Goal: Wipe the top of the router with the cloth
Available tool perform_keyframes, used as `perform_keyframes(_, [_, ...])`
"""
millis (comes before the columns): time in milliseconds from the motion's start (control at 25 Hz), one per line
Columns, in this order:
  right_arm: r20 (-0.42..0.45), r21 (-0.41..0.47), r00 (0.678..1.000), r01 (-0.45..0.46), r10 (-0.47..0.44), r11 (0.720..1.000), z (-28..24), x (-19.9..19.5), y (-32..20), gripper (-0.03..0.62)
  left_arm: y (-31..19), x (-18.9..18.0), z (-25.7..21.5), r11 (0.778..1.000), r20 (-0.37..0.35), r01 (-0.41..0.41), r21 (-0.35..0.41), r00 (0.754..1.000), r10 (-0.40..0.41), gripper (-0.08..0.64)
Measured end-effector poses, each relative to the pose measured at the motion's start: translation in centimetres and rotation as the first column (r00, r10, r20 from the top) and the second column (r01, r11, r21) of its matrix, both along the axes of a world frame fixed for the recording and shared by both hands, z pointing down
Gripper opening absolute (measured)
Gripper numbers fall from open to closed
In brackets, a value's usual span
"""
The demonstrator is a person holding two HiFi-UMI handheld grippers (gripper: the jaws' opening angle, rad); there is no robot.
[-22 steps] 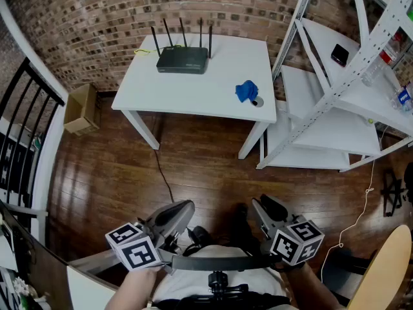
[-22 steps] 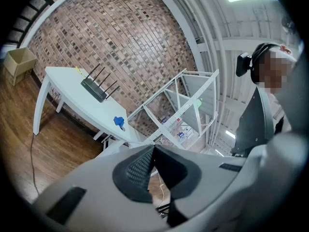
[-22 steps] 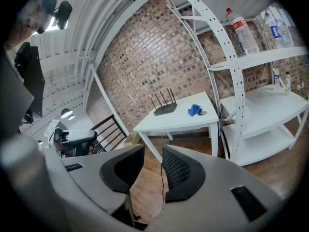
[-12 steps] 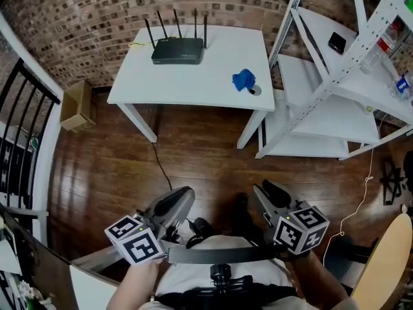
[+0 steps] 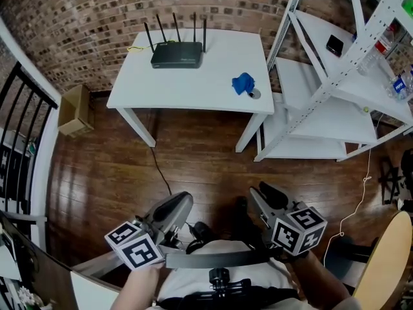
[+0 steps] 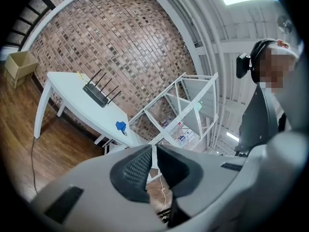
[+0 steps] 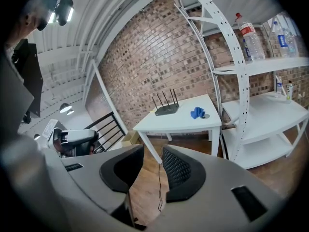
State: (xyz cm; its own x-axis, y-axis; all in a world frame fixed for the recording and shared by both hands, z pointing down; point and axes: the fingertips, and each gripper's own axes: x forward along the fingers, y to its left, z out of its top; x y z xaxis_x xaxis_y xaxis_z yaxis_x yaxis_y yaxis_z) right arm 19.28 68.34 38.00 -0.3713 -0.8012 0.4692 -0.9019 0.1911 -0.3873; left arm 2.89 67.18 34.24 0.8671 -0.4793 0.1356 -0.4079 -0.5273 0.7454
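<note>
**Approach to table: both grippers empty, cloth not yet picked up**

Change: in the head view the white table sits slightly further up and left in the frame than it did a moment ago. The router and the cloth keep the same places on it. Both grippers stay low at the bottom of the frame, close to the person's body. I read this as a shift of view or stance only. No work on the task has begun.

Left gripper: jaws drawn almost together, only a sliver of gap, nothing between them.
Right gripper: jaws parted a little, nothing between them, only floor seen through the gap.

Task items: the router stands near the table's far edge, upper left of centre in the head view, antennas upright. The cloth lies bunched near the table's right edge, well apart from the router and from both grippers.

Judgement: the cloth must be reached and grasped before any wiping.

Count:
- routers: one (antenna number not sure at this size)
- blue cloths: one
- small round grey thing just beside the cloth: one
- tables: one
- cardboard box, left of the table: one
- white shelving rack, right of the frame: one
- grippers: two
</note>
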Motion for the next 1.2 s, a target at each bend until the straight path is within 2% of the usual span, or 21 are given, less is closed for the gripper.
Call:
perform_keyframes(320, [0.022, -0.016, 1.0, -0.008, 0.008, 1.0, 0.6, 0.2, -2.3, 0.135, -1.8, 0.2, 1.0, 0.999, 0.005, 0.005, -0.033, 1.0, -0.005, 0.055])
perform_keyframes(600, [0.064, -0.027, 0.998, 0.022, -0.02, 0.999, 2.9, 2.9, -8.2, 0.135, -6.4, 2.6, 2.7, 0.997, 0.043, 0.053, -0.061, 0.998, -0.05, 0.052])
perform_keyframes(720, [0.07, -0.036, 0.997, 0.045, -0.042, 0.998, 3.7, 5.0, -11.6, 0.135, -9.8, 4.8, 3.5, 0.994, 0.061, 0.075, -0.079, 0.996, -0.07, 0.052])
perform_keyframes(920, [0.078, -0.056, 0.994, 0.082, -0.077, 0.995, 4.7, 10.5, -18.4, 0.135, -16.2, 10.5, 4.0, 0.988, 0.072, 0.105, -0.11, 0.993, -0.098, 0.041])
perform_keyframes(1200, [0.057, -0.037, 0.989, 0.142, -0.139, 0.989, 4.5, 17.3, -26.8, 0.135, -23.2, 17.4, 3.1, 0.982, 0.103, 0.151, -0.11, 0.985, -0.14, 0.041])
